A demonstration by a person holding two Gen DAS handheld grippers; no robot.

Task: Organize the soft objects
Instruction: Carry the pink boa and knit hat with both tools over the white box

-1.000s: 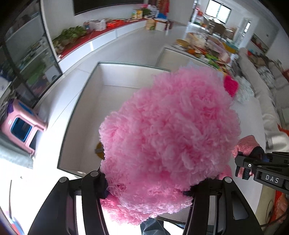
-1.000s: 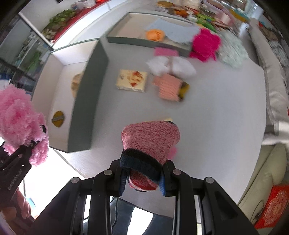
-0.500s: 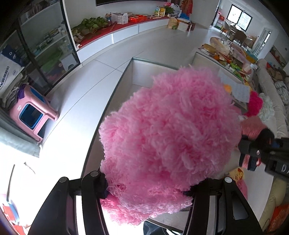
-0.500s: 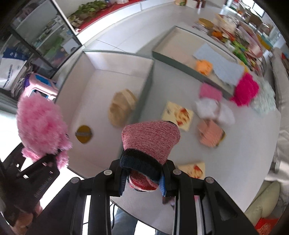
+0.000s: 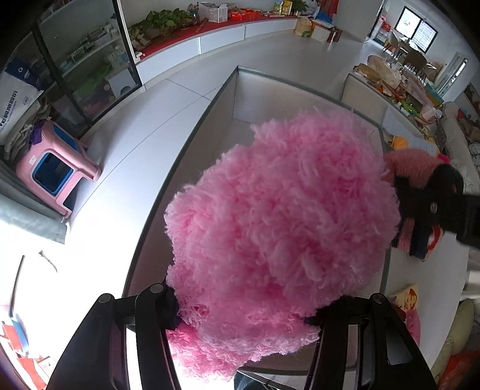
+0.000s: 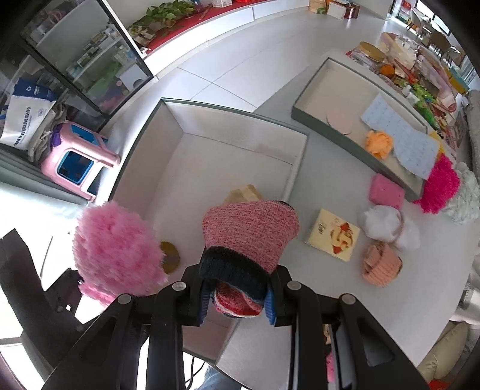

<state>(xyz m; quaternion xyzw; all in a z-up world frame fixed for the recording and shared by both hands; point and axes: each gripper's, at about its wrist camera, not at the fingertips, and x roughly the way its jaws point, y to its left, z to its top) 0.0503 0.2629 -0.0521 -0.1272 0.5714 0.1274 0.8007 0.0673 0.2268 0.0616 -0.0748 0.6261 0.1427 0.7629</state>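
Floor: pale glossy tiles [image 6: 228, 69] — bright glare at the left.
Cabinet: glass-fronted, dark frame [image 5: 81, 69].
Counter: long, white with red top [image 5: 216, 33].
Stool: pink plastic [image 5: 57, 174].
Windows: far right [image 5: 415, 28].

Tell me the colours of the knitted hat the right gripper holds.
Knitted hat: mottled pink and white, with a dark navy band. Clearest in the right wrist view.

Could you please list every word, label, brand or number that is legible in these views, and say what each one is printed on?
No text here reads with certainty.
White sack by the glass cabinet: a recycling symbol and dark characters, too blurred to quote.
Yellow packet on the table: red artwork and small lettering, unreadable.
Pale blue sheet in the far tray: a faint grid of marks, too small.
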